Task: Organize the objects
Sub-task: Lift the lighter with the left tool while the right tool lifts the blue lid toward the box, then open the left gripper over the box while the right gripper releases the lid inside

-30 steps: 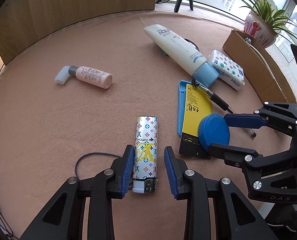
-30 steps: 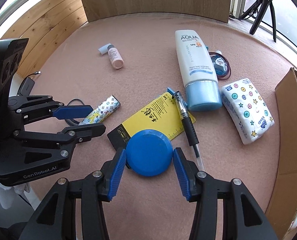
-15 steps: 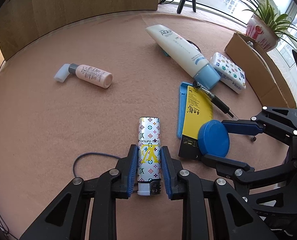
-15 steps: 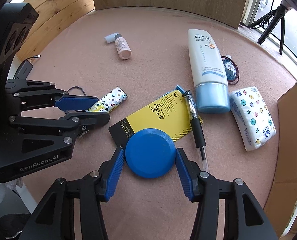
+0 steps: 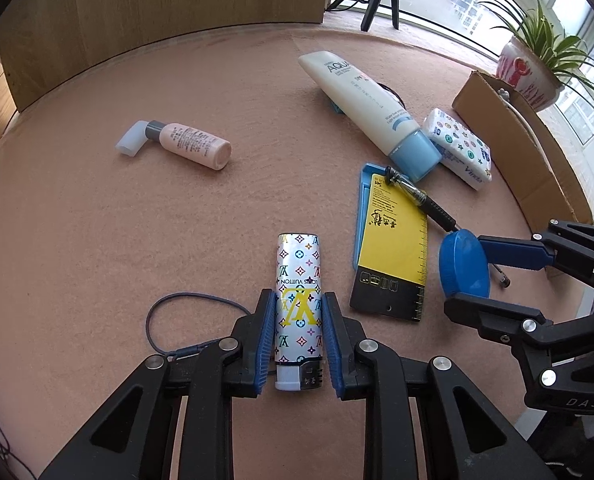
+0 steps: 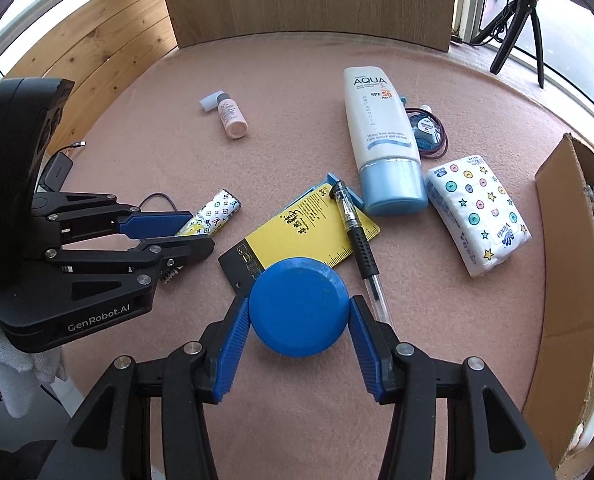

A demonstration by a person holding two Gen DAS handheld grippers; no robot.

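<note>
L gripper (image 5: 299, 340) clamped on patterned lighter (image 5: 299, 300), near edge of mat. R gripper (image 6: 299, 326) pinching blue disc (image 6: 299, 306) over yellow card (image 6: 301, 226). Sunscreen tube (image 6: 381, 136), tissue pack (image 6: 477, 224), pen (image 6: 357, 236), pink bottle (image 6: 231, 116) lie scattered; sorting barely begun, judging by the spread.

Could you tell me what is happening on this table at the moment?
A person is tidying scattered items with two handheld grippers. The left gripper has just closed its jaws on a patterned lighter lying on the pink felt table. The right gripper is clamped on a round blue lid beside a yellow card and a pen. A sunscreen tube, tissue pack and small pink bottle lie untouched.
</note>
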